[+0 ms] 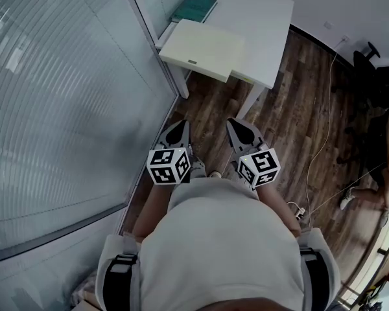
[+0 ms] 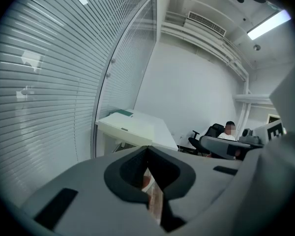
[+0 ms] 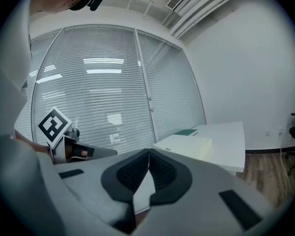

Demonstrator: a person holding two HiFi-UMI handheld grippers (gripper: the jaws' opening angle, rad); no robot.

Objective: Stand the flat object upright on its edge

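A flat cream box (image 1: 204, 47) lies on the near corner of a white table (image 1: 266, 18), overhanging its edge. A thin green book (image 1: 196, 8) lies flat behind it. Both grippers are held close to my body, well short of the table. My left gripper (image 1: 181, 125) is shut with nothing in it, and my right gripper (image 1: 236, 123) is shut and empty too. In the left gripper view, the jaws (image 2: 147, 149) meet below the box (image 2: 128, 127) and the book (image 2: 122, 113). In the right gripper view, the closed jaws (image 3: 148, 152) point toward the box (image 3: 184, 144).
A glass wall with blinds (image 1: 65, 109) runs along the left up to the table. A white cable (image 1: 324, 141) trails over the wooden floor at right. A seated person (image 1: 382, 154) and a black office chair (image 1: 369, 63) are at the far right.
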